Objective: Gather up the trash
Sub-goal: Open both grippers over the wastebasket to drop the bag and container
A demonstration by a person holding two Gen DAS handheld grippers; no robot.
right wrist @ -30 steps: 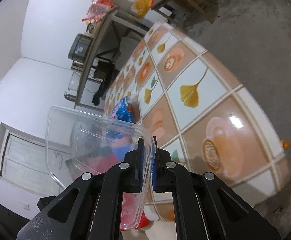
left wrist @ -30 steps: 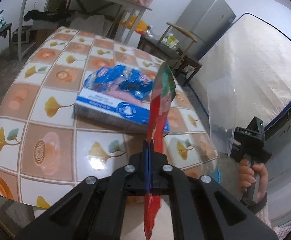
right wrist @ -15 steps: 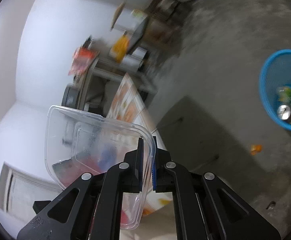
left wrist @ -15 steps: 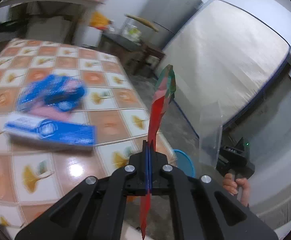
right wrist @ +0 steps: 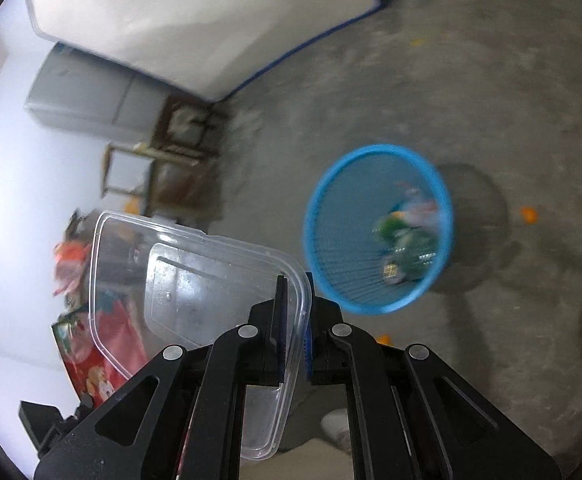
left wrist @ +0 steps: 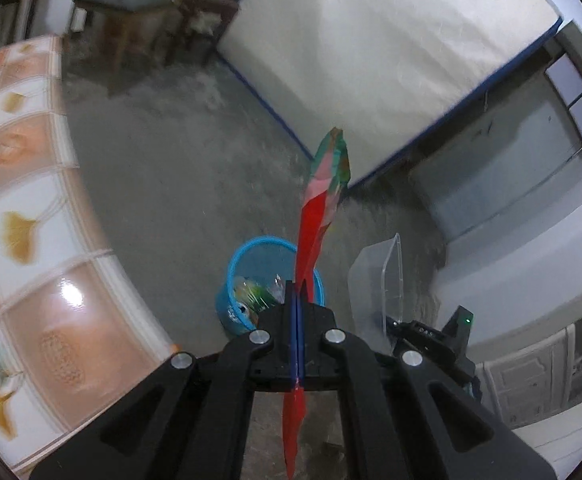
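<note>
A flat red and green snack wrapper [left wrist: 321,204] stands edge-on in my left gripper [left wrist: 295,292], which is shut on it. Just below and beyond it sits a blue mesh trash basket [left wrist: 235,276] on the concrete floor, with cans and wrappers inside. My right gripper [right wrist: 294,284] is shut on the rim of a clear plastic container [right wrist: 195,280]. The same basket [right wrist: 323,216] lies ahead and to the right of it, holding a green can. The clear container [left wrist: 387,280] and right gripper also show at the lower right of the left wrist view. The wrapper [right wrist: 103,356] appears through the container.
The tiled table [left wrist: 23,280] curves along the left edge of the left wrist view. A mattress [left wrist: 371,40] leans on the far wall, with small wooden tables [left wrist: 131,4] and a grey fridge [right wrist: 91,96] beside it. Orange scraps [right wrist: 527,214] lie on the floor near the basket.
Both views swung away from the table toward the floor. The blue basket came into view and now sits close ahead of both grippers. The blue packages on the table left the frame.
</note>
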